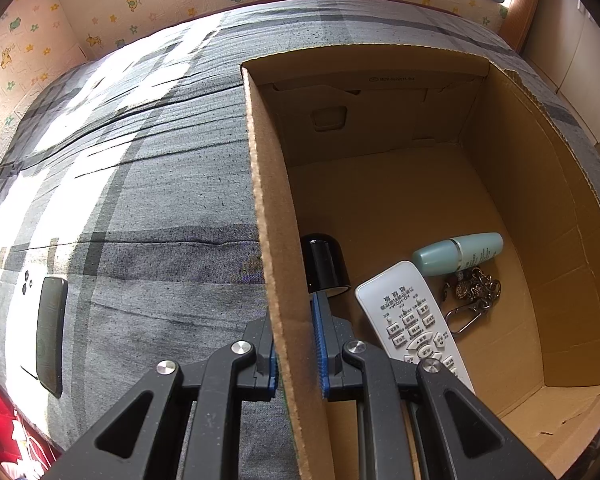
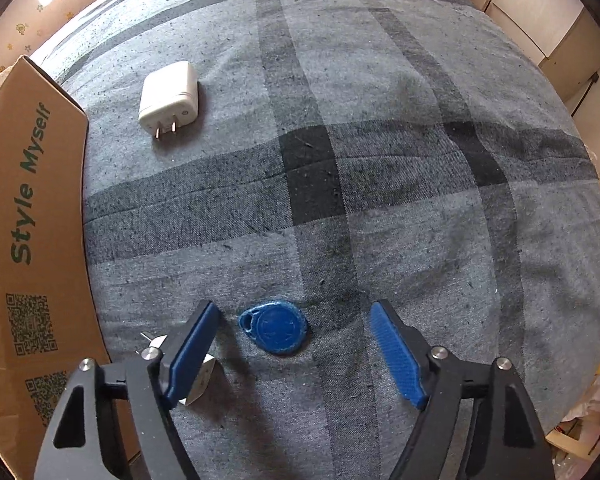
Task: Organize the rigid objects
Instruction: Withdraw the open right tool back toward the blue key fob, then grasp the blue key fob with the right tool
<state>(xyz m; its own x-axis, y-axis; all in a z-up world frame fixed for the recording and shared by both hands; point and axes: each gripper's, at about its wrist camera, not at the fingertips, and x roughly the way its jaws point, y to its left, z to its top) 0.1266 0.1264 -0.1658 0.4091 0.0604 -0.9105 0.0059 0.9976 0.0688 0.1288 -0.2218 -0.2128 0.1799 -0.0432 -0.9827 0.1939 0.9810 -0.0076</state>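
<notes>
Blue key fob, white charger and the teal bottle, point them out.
blue key fob (image 2: 278, 327), right wrist view, round face.
white charger (image 2: 169, 94), right wrist view, top face.
teal bottle (image 1: 458, 253), left wrist view, mid-body.

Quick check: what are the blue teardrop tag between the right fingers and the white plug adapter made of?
Blue teardrop tag: looks like moulded hard plastic, matte, with an embossed disc face and loop hole. White plug adapter: smooth, slightly glossy plastic shell with two metal prongs.

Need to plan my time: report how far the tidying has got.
Done: remote, bottle, keychain and black cap lie in the box. In hand: left gripper clamps the box wall; open right gripper straddles the blue tag. Left: tag, charger, phone.
</notes>
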